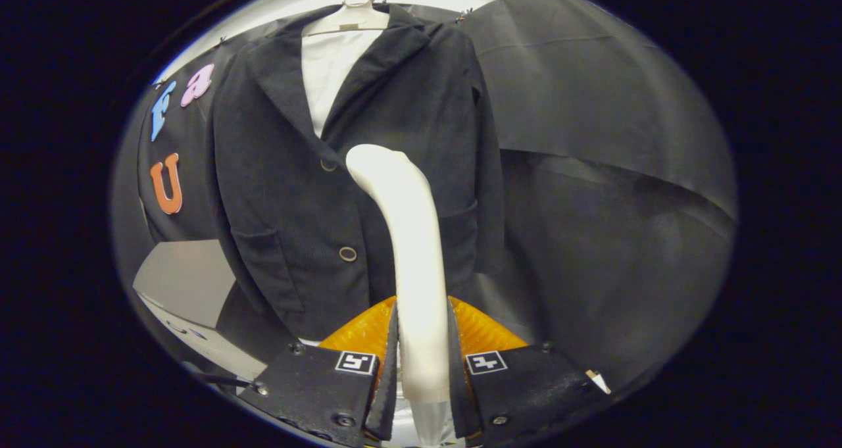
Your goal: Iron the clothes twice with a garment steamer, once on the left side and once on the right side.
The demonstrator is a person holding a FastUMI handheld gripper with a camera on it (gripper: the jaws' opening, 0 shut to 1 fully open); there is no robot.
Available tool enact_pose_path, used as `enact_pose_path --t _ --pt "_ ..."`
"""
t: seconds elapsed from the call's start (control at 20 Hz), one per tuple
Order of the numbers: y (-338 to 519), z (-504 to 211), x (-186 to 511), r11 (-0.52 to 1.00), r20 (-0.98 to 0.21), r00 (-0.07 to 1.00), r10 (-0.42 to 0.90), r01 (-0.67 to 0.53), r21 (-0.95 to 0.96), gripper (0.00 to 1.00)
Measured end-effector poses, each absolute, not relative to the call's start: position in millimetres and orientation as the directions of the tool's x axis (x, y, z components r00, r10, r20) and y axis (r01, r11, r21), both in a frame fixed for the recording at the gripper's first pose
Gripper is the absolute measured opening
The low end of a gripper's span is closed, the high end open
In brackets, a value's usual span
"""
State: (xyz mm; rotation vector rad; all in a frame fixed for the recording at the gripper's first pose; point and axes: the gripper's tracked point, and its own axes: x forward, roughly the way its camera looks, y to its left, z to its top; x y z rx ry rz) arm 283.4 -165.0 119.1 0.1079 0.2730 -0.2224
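- The black jacket (368,172) is hanging on a white hanger (348,17) against the booth wall, facing us, a white shirt (329,73) showing at its open collar.
- The white steamer (411,237) is rising upright between the fingers, its curved head reaching up before the jacket's front, near the top button.
- The gripper (422,362) is clamping the steamer's handle, both fingers pressing in.

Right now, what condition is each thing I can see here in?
Claw: shut on the steamer's handle, both fingers pressing its sides.
Garment steamer: held upright, its head curving toward the jacket, just ahead of it.
Black jacket: hanging on a hanger, front buttoned.
White hanger: hung up, carrying the jacket.
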Motion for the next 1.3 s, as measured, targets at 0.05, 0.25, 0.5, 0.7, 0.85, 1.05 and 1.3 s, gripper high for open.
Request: enact_pose_path --t 0.05,0.25,0.5,0.7,0.85,1.05,1.3 --pt "-164 114 284 0.970 -0.285 0.936 -0.205 0.234 0.071 0.37" --pt "-162 96 286 0.970 -0.310 0.928 -0.208 0.236 0.058 0.37" --pt "-159 72 287 0.969 -0.337 0.917 -0.212 0.243 0.050 0.37" --pt "-159 53 286 0.968 -0.367 0.906 -0.212 0.247 0.050 0.37" --pt "-158 38 286 0.968 -0.386 0.899 -0.206 0.245 0.053 0.37" --pt "-157 14 284 0.971 -0.415 0.890 -0.186 0.231 0.060 0.37" --pt "-153 -21 284 0.974 -0.458 0.877 -0.148 0.210 0.088 0.37"
